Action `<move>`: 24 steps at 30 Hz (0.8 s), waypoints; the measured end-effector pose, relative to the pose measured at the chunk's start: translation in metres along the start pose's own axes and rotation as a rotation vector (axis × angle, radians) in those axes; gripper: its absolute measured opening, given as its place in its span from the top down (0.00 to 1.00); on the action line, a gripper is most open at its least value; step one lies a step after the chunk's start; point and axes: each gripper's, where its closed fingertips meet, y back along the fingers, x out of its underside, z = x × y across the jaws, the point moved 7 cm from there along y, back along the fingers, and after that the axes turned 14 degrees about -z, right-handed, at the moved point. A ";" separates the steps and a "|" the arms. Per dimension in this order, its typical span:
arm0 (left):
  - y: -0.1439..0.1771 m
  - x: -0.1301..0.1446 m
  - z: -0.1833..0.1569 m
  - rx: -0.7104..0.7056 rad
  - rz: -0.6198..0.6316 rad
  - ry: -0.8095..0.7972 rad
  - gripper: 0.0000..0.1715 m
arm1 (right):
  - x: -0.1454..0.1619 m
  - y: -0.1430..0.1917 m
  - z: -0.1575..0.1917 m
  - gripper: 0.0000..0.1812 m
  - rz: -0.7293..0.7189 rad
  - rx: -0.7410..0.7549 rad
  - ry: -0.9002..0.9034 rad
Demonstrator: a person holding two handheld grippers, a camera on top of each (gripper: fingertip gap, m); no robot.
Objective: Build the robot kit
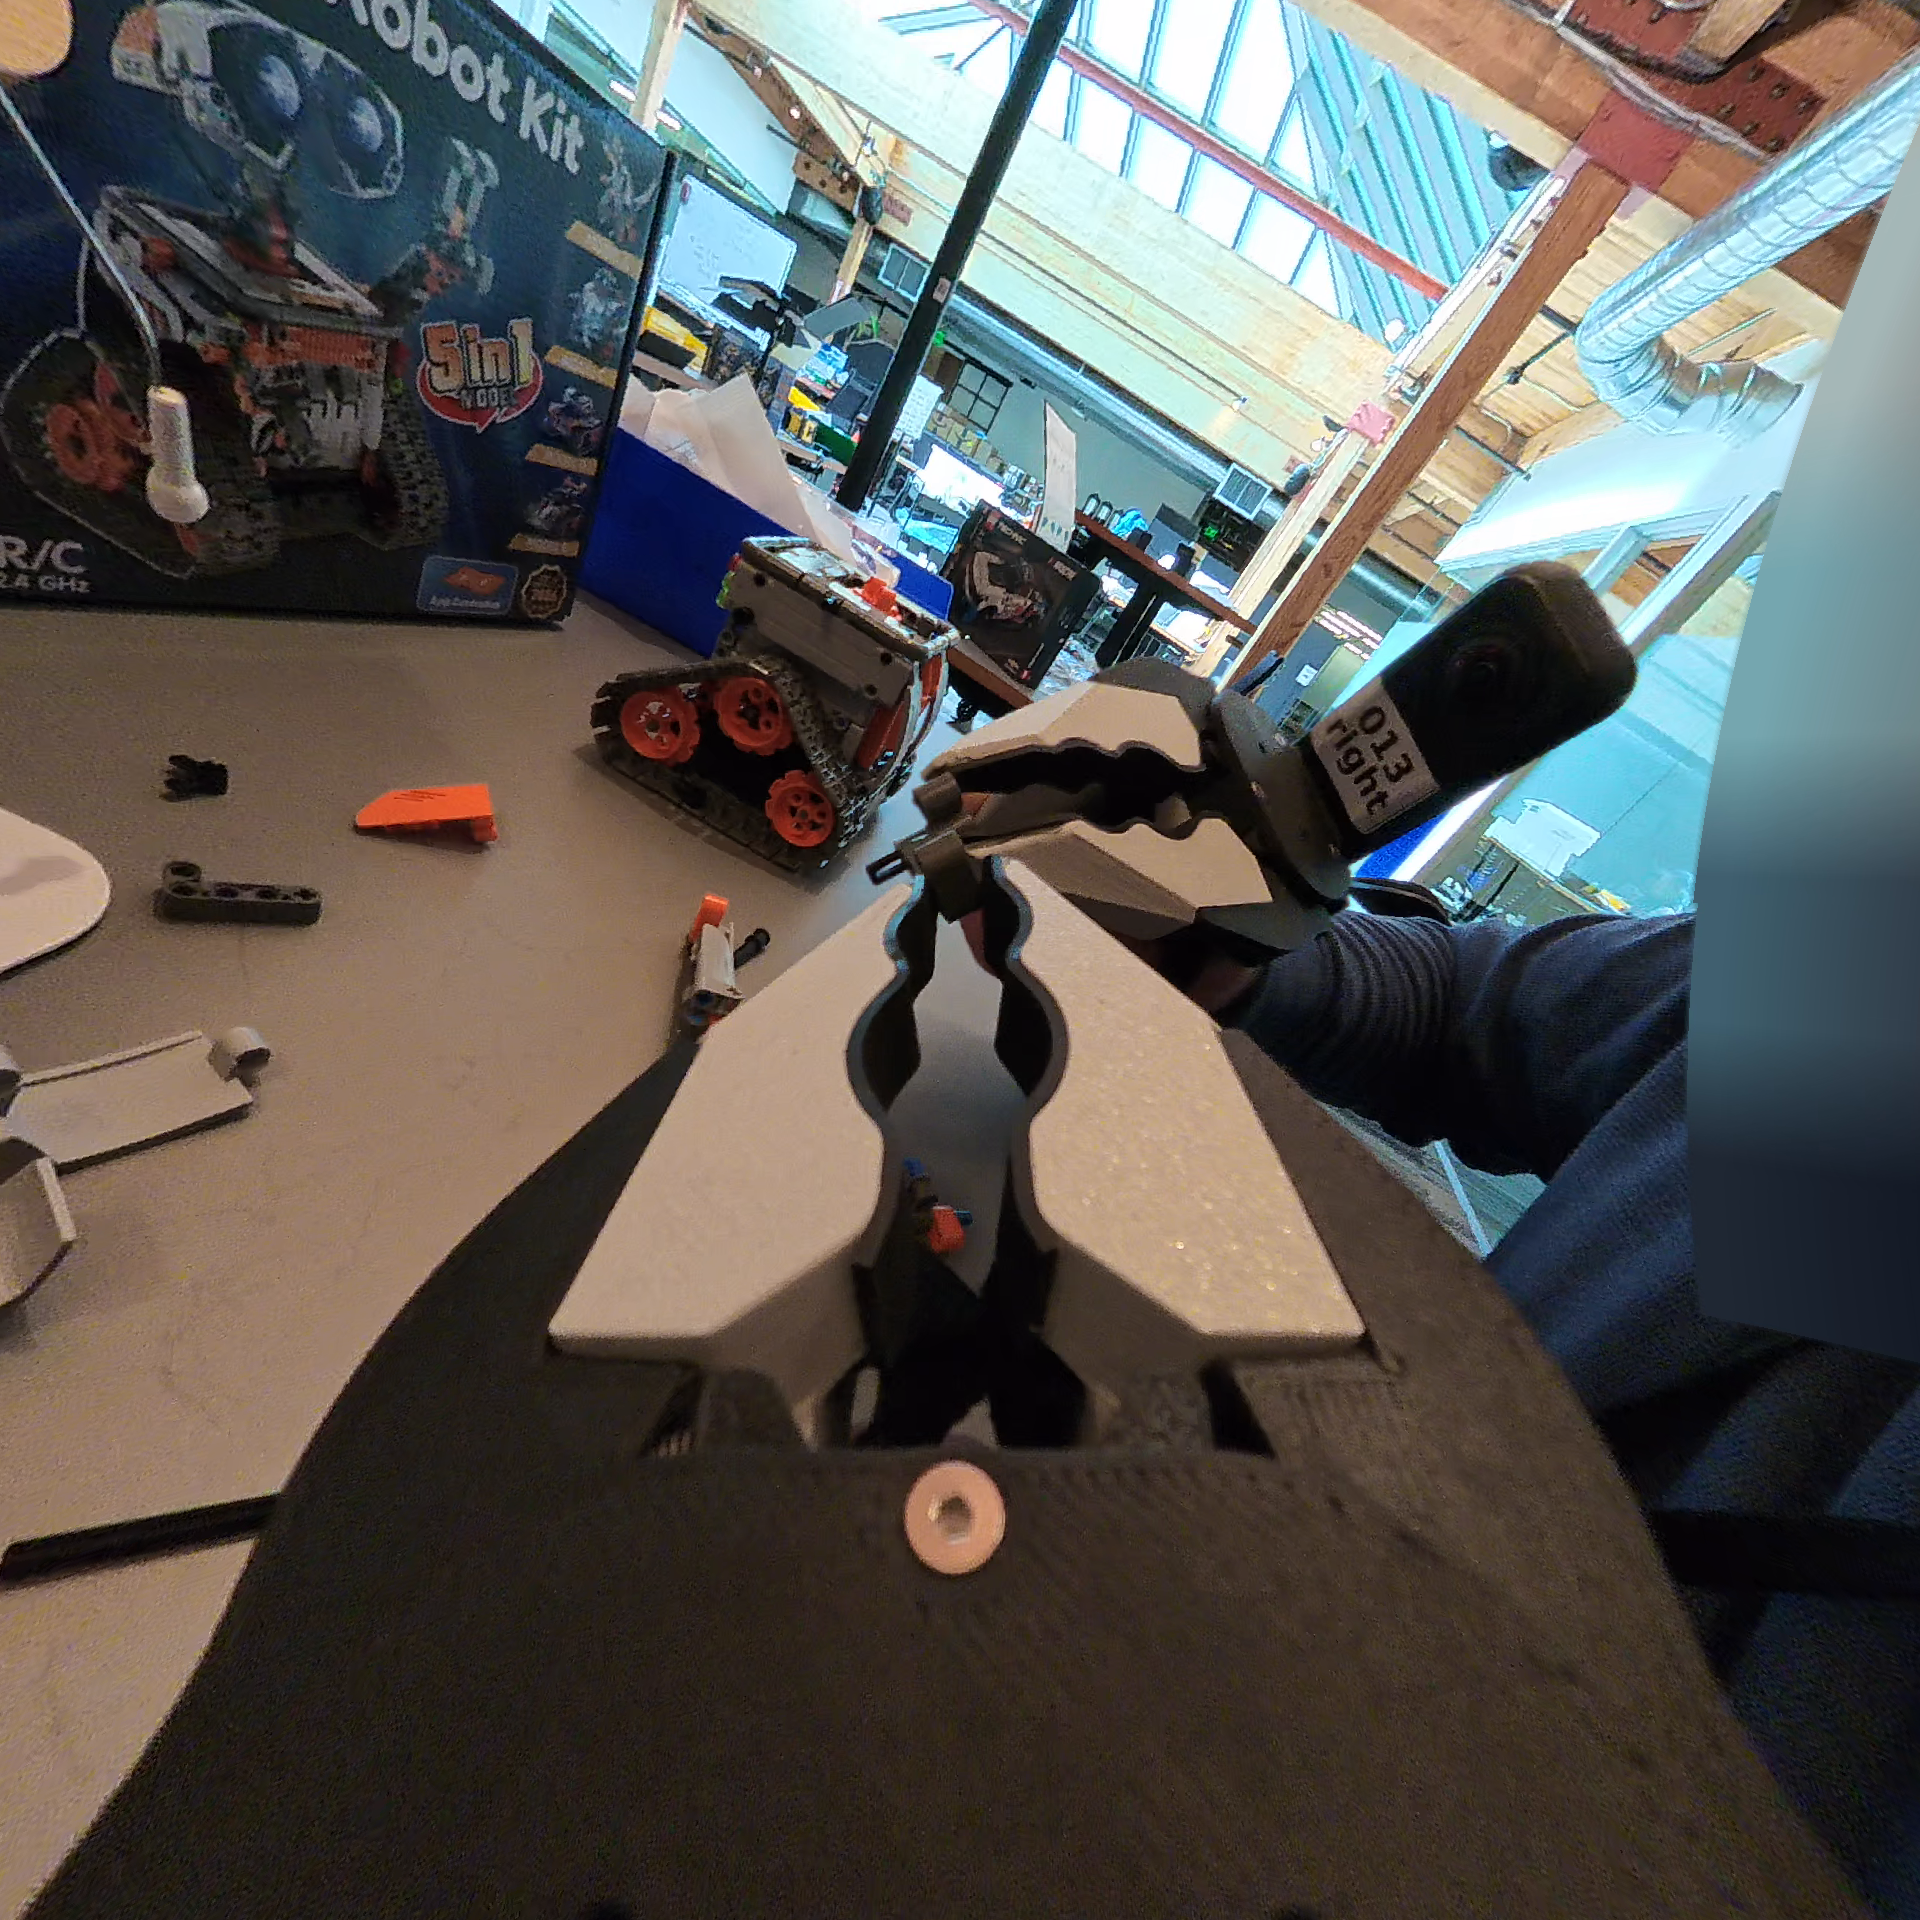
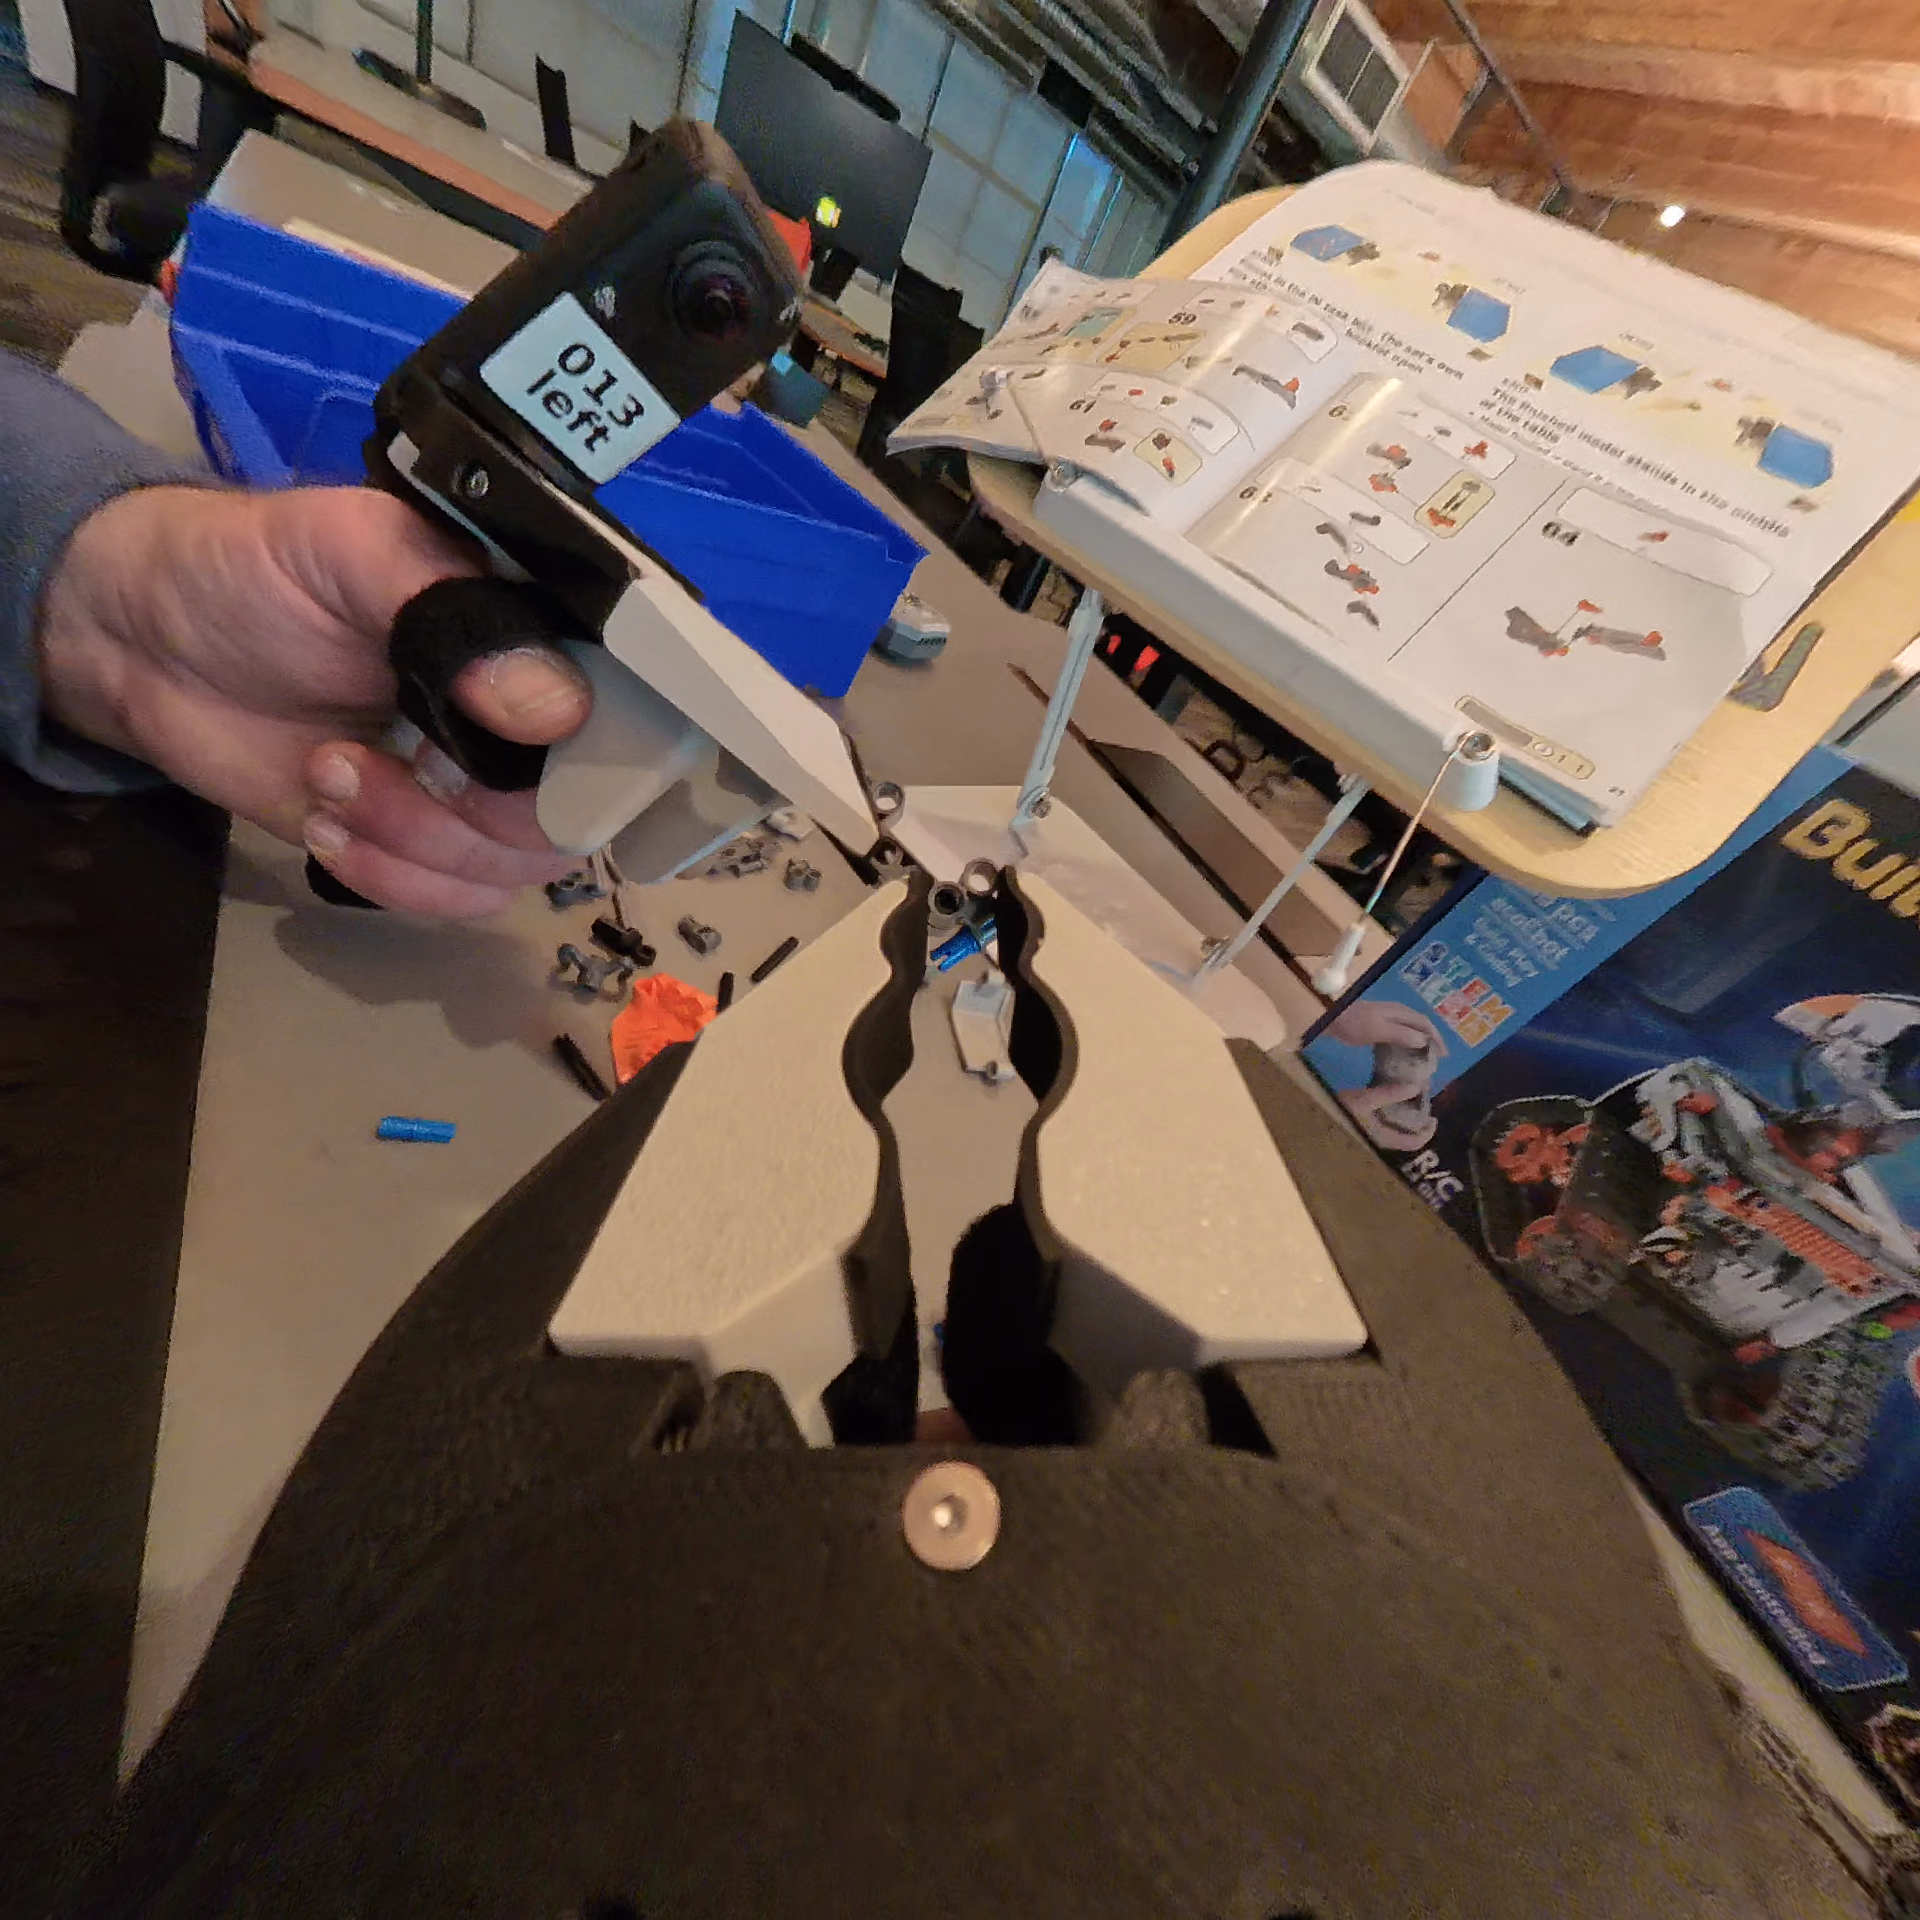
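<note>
Two hand-held grippers: left (image 1: 948,896), right (image 2: 961,902) clamped on grey connector (image 1: 935,852) | blue bin (image 2: 727,499): contents hidden

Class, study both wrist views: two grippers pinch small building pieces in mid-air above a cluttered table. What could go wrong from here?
1. The left gripper and right gripper each pinch the small dark grey connector piece only at the fingertips; it could slip and drop.
2. A dropped piece could get lost among the loose parts on the table.
</note>
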 end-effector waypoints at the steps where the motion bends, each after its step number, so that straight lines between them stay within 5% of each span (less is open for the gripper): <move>1: 0.000 0.001 0.001 0.003 0.004 -0.003 0.96 | 0.002 0.000 0.000 0.94 0.004 -0.010 -0.010; 5: -0.003 -0.004 -0.002 0.004 0.005 -0.071 0.96 | -0.008 0.004 -0.005 0.94 -0.047 -0.052 -0.047; 9: -0.001 -0.010 -0.005 0.036 -0.008 -0.101 0.97 | -0.007 0.012 -0.013 0.83 -0.020 -0.119 -0.164; 14: -0.002 -0.009 -0.010 0.022 0.018 -0.255 0.97 | -0.010 0.012 -0.012 0.97 -0.025 -0.129 -0.162; 24: -0.003 -0.006 -0.015 0.014 0.050 -0.399 0.97 | -0.012 0.015 -0.010 0.98 0.009 -0.134 -0.072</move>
